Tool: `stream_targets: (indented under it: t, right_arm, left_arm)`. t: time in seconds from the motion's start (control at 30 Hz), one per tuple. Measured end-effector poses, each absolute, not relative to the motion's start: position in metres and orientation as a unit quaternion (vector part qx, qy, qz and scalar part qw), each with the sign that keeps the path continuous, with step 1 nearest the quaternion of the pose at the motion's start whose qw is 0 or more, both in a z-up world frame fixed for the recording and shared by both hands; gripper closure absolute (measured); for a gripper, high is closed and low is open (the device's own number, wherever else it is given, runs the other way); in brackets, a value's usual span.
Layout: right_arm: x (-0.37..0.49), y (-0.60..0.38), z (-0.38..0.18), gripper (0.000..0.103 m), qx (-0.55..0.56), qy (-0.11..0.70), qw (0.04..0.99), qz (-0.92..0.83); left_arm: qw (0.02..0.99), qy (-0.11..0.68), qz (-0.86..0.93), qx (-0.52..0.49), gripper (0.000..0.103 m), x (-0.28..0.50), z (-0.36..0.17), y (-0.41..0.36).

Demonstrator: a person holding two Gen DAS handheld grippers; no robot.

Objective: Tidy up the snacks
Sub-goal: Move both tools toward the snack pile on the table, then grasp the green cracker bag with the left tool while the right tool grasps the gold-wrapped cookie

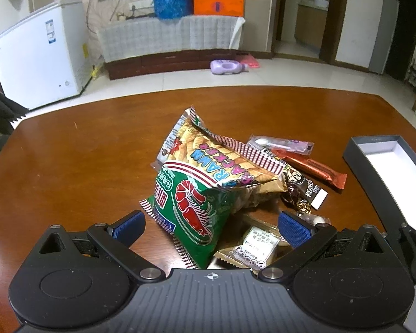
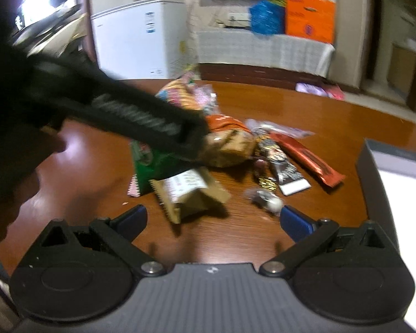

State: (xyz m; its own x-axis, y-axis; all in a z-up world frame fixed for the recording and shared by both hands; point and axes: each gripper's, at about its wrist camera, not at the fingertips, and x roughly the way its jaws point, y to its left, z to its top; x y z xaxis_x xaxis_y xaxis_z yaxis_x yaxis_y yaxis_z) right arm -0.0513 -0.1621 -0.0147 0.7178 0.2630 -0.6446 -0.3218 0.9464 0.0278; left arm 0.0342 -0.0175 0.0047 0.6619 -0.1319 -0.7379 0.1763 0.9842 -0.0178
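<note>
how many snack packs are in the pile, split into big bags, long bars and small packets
big bags: 2, the green prawn bag and the prawn cracker bag
long bars: 2, the red-brown bar and the dark cartoon bar
small packets: 4 that I can make out, counting the tan sachet
total: 8 visible; others may be hidden

White chest freezer (image 1: 38, 55) beside cloth-covered cabinet (image 1: 169, 38); pale tiled floor (image 1: 263, 75).
</note>
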Motion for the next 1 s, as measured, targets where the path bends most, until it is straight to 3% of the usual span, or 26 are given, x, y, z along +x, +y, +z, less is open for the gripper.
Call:
stream_targets:
  t: [0.27,0.57,0.73,0.8,0.83,0.9,1.0]
  right_arm:
    - [-0.043,-0.148,-0.018,0.000,-0.061,0.310,0.930,0.188]
    - [-0.018,-0.130,-0.036,0.000,-0.074,0.333,0.916,0.209]
    - [-0.013,-0.128,-0.041,0.005,-0.078,0.333,0.916,0.210]
    - [-0.014,-0.127,-0.041,0.008,-0.082,0.328,0.917,0.211]
    - [-0.014,-0.127,-0.041,0.014,-0.081,0.326,0.917,0.213]
    - [-0.014,-0.130,-0.041,0.028,-0.068,0.323,0.920,0.213]
    - [-0.013,-0.139,-0.040,0.037,-0.042,0.321,0.924,0.203]
  left_arm:
    - [0.922,0.377,-0.089,0.008,0.000,0.041,-0.004,-0.009]
    - [0.938,0.332,-0.081,0.067,0.000,0.052,-0.021,-0.022]
    - [0.934,0.339,-0.092,0.066,0.001,0.059,-0.027,-0.028]
    - [0.933,0.341,-0.094,0.060,0.008,0.060,-0.027,-0.027]
    - [0.933,0.342,-0.090,0.061,0.011,0.060,-0.027,-0.027]
    - [0.933,0.343,-0.082,0.067,0.027,0.059,-0.028,-0.027]
    - [0.934,0.342,-0.082,0.057,0.031,0.058,-0.026,-0.022]
